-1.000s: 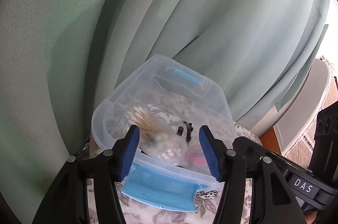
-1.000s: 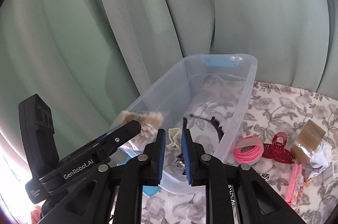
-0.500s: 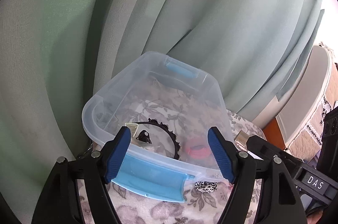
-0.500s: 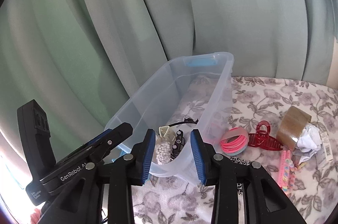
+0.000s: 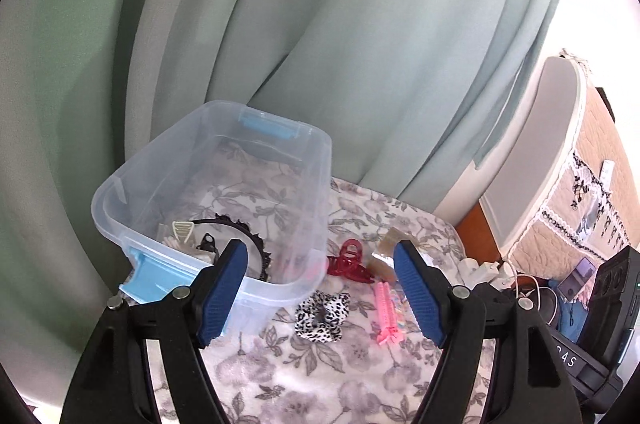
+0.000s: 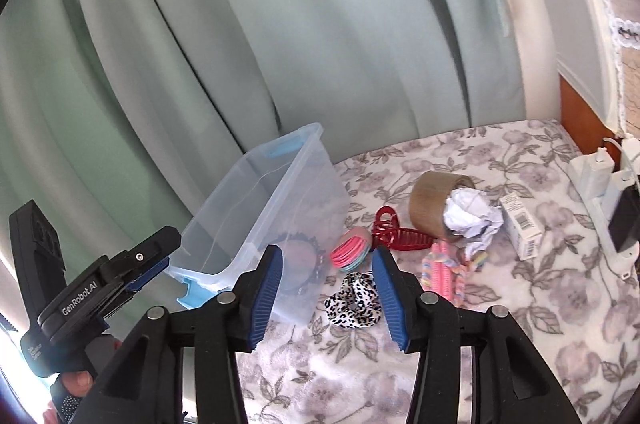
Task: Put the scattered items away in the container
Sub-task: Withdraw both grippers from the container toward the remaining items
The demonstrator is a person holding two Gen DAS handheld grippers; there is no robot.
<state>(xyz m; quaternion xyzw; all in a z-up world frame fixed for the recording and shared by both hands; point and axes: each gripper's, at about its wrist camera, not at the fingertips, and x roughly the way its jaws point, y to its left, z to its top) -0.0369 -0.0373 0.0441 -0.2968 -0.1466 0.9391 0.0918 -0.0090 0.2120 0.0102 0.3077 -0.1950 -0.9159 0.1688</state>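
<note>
STEP: between picks | FINGERS: left gripper [image 5: 320,288] wide, empty; right gripper [image 6: 326,288] opening, empty | TARGET: leopard-print fabric scrunchie [image 6: 354,300] just beyond right fingertips, beside clear plastic container [image 6: 276,208] | NEXT: lower, straddle, close.

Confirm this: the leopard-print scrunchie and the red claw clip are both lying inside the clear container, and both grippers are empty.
Wrong on one point: the leopard-print scrunchie and the red claw clip lie on the floral cloth beside the clear container, not inside it, as the right wrist view shows. Both the left gripper and the right gripper are indeed empty.
</note>
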